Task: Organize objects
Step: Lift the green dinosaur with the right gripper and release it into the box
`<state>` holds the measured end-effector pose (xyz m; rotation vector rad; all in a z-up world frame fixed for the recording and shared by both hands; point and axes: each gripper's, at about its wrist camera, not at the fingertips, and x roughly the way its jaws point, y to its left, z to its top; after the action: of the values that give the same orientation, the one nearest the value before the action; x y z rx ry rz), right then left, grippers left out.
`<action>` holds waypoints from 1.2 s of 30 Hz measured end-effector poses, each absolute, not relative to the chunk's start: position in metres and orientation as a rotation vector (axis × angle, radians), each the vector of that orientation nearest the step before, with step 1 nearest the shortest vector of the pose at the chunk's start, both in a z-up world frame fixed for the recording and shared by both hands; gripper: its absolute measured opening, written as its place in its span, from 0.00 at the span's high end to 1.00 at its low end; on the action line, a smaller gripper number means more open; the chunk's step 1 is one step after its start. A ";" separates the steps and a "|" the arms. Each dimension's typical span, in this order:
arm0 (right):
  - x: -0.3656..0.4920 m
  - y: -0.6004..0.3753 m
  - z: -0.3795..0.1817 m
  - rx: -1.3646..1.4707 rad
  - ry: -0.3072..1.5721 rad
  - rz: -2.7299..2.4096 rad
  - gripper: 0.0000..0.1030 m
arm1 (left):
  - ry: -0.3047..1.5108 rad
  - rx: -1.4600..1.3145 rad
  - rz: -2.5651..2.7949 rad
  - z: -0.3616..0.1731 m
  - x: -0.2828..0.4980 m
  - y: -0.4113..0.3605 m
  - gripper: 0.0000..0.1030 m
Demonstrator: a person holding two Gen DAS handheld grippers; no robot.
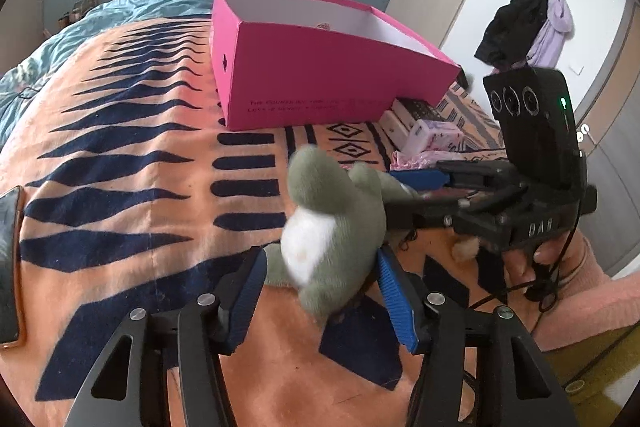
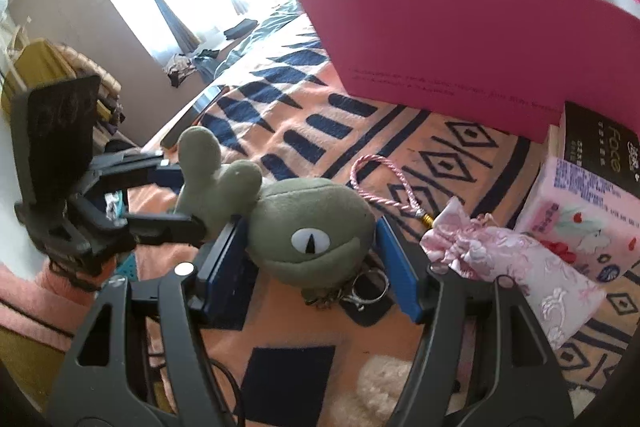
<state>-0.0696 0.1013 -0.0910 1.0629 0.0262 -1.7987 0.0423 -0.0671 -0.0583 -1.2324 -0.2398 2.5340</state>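
A green plush toy (image 1: 324, 211) with one white eye lies on the orange and navy blanket (image 1: 120, 147). My left gripper (image 1: 320, 259) has its blue pads pressed on the toy's body and limbs, which look blurred. In the right wrist view it comes in from the left as my left gripper (image 2: 184, 195), fingers on the limbs. My right gripper (image 2: 310, 227) stands open around the plush toy's head (image 2: 312, 211), pads close beside both cheeks without squeezing. In the left wrist view my right gripper (image 1: 394, 197) reaches in from the right. A metal keyring (image 2: 368, 291) hangs below the head.
An open pink box (image 1: 320, 75) stands behind the toy. Right of it lie a pink satin pouch (image 2: 520, 259) with a braided cord (image 2: 380, 183), a tissue pack (image 2: 592, 219) and a black carton (image 2: 600, 147). A phone (image 1: 10, 267) lies at the bed's left edge.
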 end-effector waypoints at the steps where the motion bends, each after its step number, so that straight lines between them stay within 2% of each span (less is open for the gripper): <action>1: -0.072 0.101 -0.091 1.072 0.014 -1.797 0.34 | -0.243 -1.230 2.537 -0.059 0.043 -0.067 0.46; 2: -0.074 0.101 -0.091 1.079 0.002 -1.796 0.34 | -0.247 -1.232 2.539 -0.060 0.042 -0.067 0.52; 5: -0.075 0.100 -0.092 1.087 -0.008 -1.781 0.34 | -0.290 -1.230 2.528 -0.061 0.039 -0.070 0.57; 9: -0.069 0.096 -0.093 1.070 0.039 -1.775 0.28 | -0.292 -1.220 2.541 -0.059 0.035 -0.072 0.57; 14: -0.069 0.100 -0.087 1.048 0.037 -1.801 0.34 | -0.295 -1.187 2.537 -0.048 0.031 -0.071 0.57; 26: -0.080 0.136 0.006 0.822 0.069 -1.973 0.35 | -0.182 -0.931 2.556 0.031 -0.014 -0.054 0.55; 36: -0.154 0.129 0.065 0.685 0.112 -2.116 0.35 | -0.081 -0.889 2.662 0.069 -0.103 -0.046 0.54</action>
<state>-0.1538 0.1291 0.0650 0.6848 0.1120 -2.1163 -0.1026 -0.0459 0.0686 -0.8885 -0.0813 2.6616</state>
